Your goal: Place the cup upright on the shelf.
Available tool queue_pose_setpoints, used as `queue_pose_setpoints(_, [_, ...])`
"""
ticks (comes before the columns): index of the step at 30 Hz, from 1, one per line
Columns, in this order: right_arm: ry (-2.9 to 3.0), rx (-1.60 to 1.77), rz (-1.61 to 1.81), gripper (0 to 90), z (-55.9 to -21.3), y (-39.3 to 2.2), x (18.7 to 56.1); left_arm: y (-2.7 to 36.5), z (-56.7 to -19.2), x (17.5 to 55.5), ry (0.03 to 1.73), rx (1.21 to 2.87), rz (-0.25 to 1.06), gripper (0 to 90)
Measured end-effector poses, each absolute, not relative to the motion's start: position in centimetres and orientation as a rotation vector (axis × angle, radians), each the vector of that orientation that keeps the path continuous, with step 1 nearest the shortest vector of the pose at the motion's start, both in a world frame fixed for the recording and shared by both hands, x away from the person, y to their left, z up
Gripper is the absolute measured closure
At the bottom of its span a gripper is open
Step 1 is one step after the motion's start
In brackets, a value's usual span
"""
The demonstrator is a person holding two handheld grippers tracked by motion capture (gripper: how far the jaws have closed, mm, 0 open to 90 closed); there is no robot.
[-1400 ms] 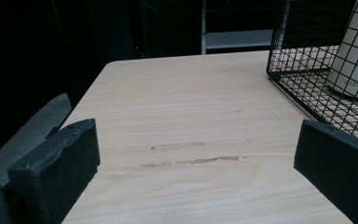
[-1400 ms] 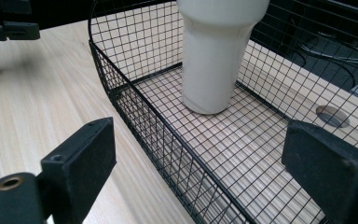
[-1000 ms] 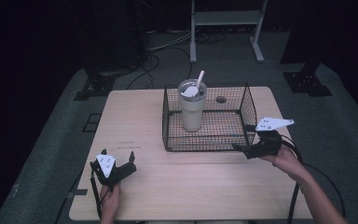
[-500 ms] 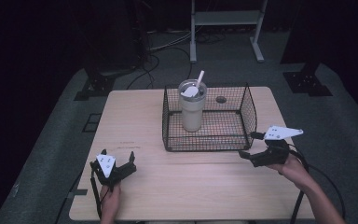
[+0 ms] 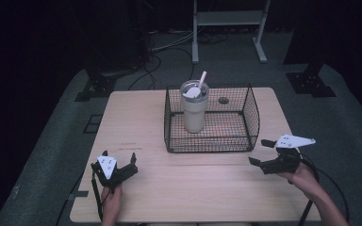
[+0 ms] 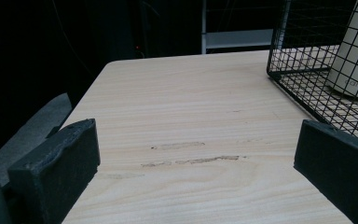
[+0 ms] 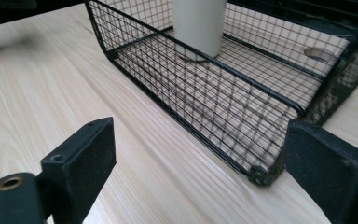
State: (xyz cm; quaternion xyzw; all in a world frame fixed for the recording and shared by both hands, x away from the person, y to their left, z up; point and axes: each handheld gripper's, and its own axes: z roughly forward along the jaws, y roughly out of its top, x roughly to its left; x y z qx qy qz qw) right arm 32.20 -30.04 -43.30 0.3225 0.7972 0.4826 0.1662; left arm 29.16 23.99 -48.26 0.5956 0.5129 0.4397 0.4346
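Wire basket set on surface, cup with straw stood upright inside, left gripper and right gripper held spread, empty, near basket's front corners

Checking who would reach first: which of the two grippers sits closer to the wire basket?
The right gripper; its open jaws lie just off the wire basket's near right corner, while the left gripper rests farther away near the table's front left.
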Motion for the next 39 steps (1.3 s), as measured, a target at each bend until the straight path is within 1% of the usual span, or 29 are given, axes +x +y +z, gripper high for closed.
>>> queue_pose_setpoints(14, [2.236,0.993,1.376,9.0,-44.7,-32.0,31.3,24.0,-48.3,29.2,1.278,1.484,1.096,0.0])
queue_pose_setpoints(23, [2.22,1.064,1.367,9.0,-46.5,-33.3,30.7,24.0,-48.3,29.2,1.278,1.484,1.096,0.0])
queue_pose_setpoints(35, [2.189,1.109,1.383,9.0,-47.5,-33.9,29.3,24.0,-48.3,29.2,1.278,1.484,1.093,0.0])
queue_pose_setpoints(39, [2.143,1.121,1.367,9.0,-47.8,-33.2,27.9,24.0,-48.3,29.2,1.274,1.488,1.092,0.0])
